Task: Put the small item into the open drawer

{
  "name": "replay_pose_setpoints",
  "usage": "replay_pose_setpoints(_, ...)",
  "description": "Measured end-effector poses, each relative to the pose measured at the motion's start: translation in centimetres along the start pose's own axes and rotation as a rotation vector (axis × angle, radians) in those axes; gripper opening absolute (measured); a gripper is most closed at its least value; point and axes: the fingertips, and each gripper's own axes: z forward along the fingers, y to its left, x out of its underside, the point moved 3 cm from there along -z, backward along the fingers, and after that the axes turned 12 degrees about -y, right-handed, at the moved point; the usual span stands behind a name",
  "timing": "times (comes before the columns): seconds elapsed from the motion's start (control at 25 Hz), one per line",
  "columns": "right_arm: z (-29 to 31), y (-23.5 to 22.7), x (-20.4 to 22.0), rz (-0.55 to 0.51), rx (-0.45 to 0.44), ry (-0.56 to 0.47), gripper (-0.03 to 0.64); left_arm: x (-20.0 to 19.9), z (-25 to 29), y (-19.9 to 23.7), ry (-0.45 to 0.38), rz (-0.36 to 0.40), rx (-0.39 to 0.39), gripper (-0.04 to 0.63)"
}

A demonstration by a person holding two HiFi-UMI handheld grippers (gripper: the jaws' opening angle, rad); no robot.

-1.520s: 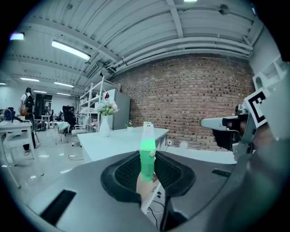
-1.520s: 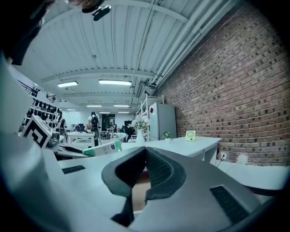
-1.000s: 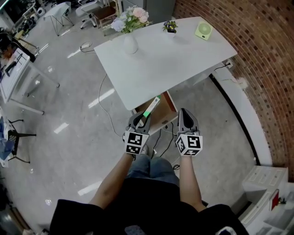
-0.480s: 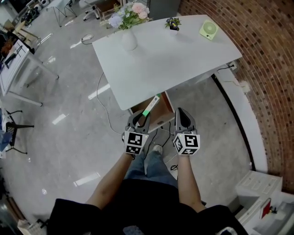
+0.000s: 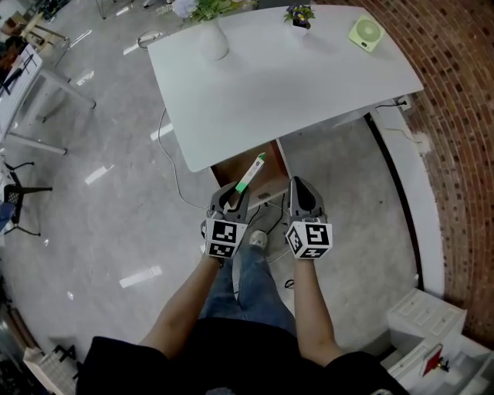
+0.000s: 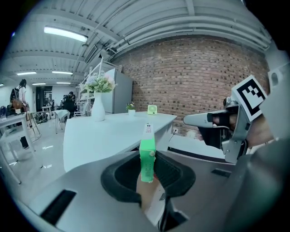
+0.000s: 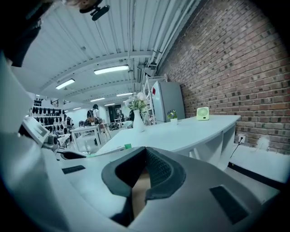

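A small green and white tube (image 5: 248, 176) sticks up and forward from my left gripper (image 5: 234, 194), which is shut on its lower end. In the left gripper view the tube (image 6: 147, 156) stands upright between the dark pads. My right gripper (image 5: 300, 193) hangs beside it to the right, shut with nothing in it; its ribbed pads (image 7: 156, 170) meet in the right gripper view. Just ahead of both, the brown wooden drawer (image 5: 272, 185) stands open under the near edge of the white table (image 5: 285, 85). The tube's tip is over the drawer's front.
On the table's far side stand a white vase with flowers (image 5: 212, 38), a small potted plant (image 5: 299, 17) and a green fan (image 5: 366, 33). Cables (image 5: 266, 224) lie on the floor below the drawer. A brick wall (image 5: 463, 116) and a white ledge (image 5: 409, 193) run along the right.
The person has stepped toward the table, so it and the drawer sit nearer. Both grippers have come forward with them, the tube still held by the left one.
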Motion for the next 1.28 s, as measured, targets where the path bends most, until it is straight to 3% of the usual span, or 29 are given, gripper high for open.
replay_pose_setpoints(0.68, 6.7, -2.8, 16.2, 0.024, -0.075, 0.090, 0.002, 13.6, 9.0, 1.2, 0.083, -0.079, -0.050, 0.094)
replay_pose_setpoints(0.92, 8.5, -3.8, 19.0, 0.011, -0.098, 0.111, 0.002, 16.7, 12.0, 1.8, 0.127, -0.139, -0.095, 0.094)
replay_pose_setpoints(1.28, 10.3, -4.6, 21.6, -0.015, -0.118, 0.139, 0.002, 22.9, 15.5, 2.3, 0.279, -0.272, -0.123, 0.094)
